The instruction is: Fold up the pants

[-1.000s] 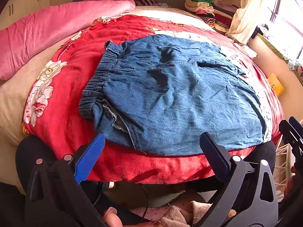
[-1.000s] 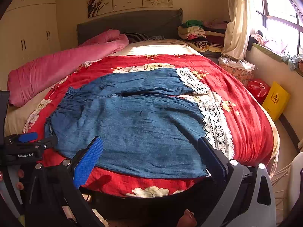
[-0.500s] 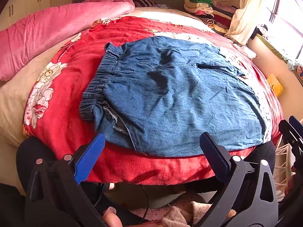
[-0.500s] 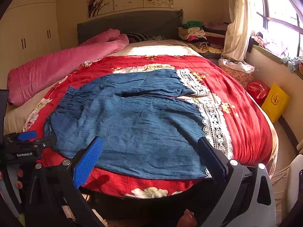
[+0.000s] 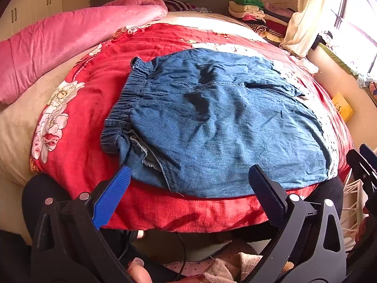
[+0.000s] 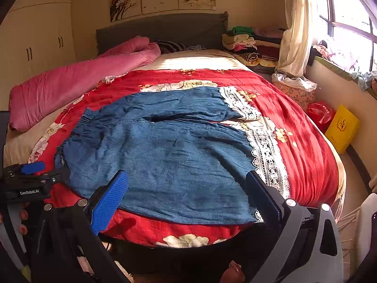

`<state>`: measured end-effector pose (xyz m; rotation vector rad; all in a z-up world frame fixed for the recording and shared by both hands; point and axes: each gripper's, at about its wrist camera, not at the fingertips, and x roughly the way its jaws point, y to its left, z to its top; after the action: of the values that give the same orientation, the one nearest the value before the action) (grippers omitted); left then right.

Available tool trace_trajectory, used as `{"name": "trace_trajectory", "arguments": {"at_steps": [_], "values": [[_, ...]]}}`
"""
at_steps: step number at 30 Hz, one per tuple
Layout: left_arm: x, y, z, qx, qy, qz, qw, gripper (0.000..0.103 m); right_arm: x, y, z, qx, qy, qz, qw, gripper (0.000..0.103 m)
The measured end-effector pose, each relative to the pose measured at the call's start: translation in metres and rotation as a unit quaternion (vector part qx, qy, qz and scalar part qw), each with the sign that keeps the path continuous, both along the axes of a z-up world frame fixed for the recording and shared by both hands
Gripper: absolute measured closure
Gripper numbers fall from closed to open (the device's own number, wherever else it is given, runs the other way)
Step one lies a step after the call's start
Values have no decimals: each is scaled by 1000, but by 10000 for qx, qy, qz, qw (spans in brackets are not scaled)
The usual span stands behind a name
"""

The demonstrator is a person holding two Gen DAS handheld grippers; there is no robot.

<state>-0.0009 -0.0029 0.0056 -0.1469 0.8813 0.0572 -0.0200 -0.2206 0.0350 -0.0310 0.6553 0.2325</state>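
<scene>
Blue denim pants (image 5: pixel 223 127) with an elastic waistband (image 5: pixel 127 99) on the left and white lace hems (image 6: pixel 266 151) on the right lie spread flat on the red floral bedspread (image 6: pixel 301 141); they also show in the right wrist view (image 6: pixel 169 155). My left gripper (image 5: pixel 188 176) is open and empty, just short of the pants' near edge by the waistband. My right gripper (image 6: pixel 186 181) is open and empty, at the near edge of the front leg. The left gripper also shows at the left edge of the right wrist view (image 6: pixel 30 176).
A pink quilt (image 6: pixel 77 82) lies along the bed's left side. Stacked folded clothes (image 6: pixel 245 42) sit at the bed's far right corner. A yellow box (image 6: pixel 341 127) and a red bag (image 6: pixel 320 113) stand on the floor by the window wall.
Both grippers have edged slightly closer to the bed and the pants; the left view has tilted a little lower. The pants have not moved.
</scene>
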Motion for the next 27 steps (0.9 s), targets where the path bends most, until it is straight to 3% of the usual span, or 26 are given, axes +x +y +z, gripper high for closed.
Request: {"name": "trace_trajectory", "arguments": {"at_steps": [18, 27], "values": [[3, -3, 1, -47, -94, -120, 9999, 8, 9, 14, -4, -42, 118, 143, 9998, 4], [24, 13, 7, -119, -190, -151, 9996, 8, 32, 29, -3, -103, 219, 394, 9989, 4]]}}
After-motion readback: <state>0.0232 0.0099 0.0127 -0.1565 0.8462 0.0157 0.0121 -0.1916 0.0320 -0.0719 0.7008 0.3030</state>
